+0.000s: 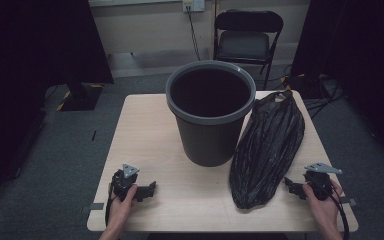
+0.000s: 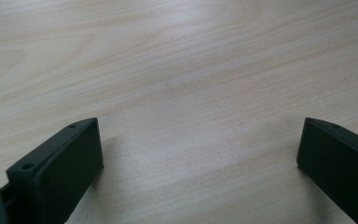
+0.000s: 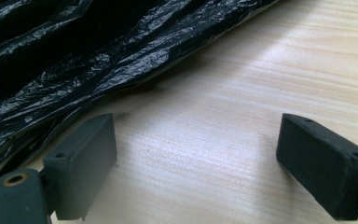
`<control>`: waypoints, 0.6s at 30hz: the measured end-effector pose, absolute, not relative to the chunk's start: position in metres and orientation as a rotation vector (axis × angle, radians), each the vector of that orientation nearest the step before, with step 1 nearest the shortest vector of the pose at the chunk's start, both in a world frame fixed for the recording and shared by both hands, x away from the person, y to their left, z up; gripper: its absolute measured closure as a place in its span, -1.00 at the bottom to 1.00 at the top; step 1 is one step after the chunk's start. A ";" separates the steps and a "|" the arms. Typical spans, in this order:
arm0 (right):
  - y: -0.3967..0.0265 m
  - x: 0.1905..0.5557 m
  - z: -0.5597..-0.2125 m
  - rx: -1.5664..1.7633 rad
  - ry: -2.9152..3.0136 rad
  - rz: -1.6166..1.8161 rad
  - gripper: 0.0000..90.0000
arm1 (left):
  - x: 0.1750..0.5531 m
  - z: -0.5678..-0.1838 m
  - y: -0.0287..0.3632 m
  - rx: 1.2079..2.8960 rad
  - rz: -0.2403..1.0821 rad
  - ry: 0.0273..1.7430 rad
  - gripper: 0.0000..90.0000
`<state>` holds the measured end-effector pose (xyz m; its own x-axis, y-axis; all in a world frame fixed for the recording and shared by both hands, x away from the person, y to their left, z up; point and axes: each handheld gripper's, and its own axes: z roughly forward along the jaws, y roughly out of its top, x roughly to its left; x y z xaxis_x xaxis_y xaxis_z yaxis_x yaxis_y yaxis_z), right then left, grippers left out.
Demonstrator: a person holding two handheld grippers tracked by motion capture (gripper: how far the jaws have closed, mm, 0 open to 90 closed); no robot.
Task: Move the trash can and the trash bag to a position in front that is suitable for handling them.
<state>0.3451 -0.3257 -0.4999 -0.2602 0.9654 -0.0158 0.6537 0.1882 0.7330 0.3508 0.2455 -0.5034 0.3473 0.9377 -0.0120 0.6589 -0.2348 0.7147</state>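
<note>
A dark grey waste bin point(image 1: 210, 116) stands upright and empty in the middle of the wooden table point(image 1: 145, 130). To its right lies a crumpled black plastic bag point(image 1: 267, 148), stretched from the far edge toward me. My left gripper point(image 1: 151, 190) rests near the front left corner, jaws wide apart over bare wood point(image 2: 191, 116), nothing between them. My right gripper point(image 1: 290, 186) rests at the front right, just beside the near end of the bag point(image 3: 74, 56), open and not touching it.
A black folding chair point(image 1: 247, 35) stands beyond the table by the wall. Cables lie on the grey carpet at the far right point(image 1: 325, 95). Dark curtains hang on both sides. Bare tabletop lies between the two grippers in front of the bin.
</note>
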 end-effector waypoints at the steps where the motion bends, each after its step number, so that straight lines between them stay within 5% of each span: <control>1: -0.326 0.345 -0.500 1.512 1.988 0.853 -0.75 | 0.351 -0.504 0.245 1.979 0.570 1.390 -1.00; 13: -0.319 0.346 -0.467 1.437 2.035 0.931 -0.52 | 0.360 -0.503 0.244 1.990 0.565 1.375 -1.00; 17: -0.297 0.345 -0.440 1.332 2.083 1.035 -0.38 | 0.364 -0.503 0.243 1.989 0.569 1.378 -1.00; 18: -0.279 0.347 -0.431 1.269 2.134 1.077 -0.20 | 0.364 -0.504 0.242 1.984 0.566 1.380 -1.00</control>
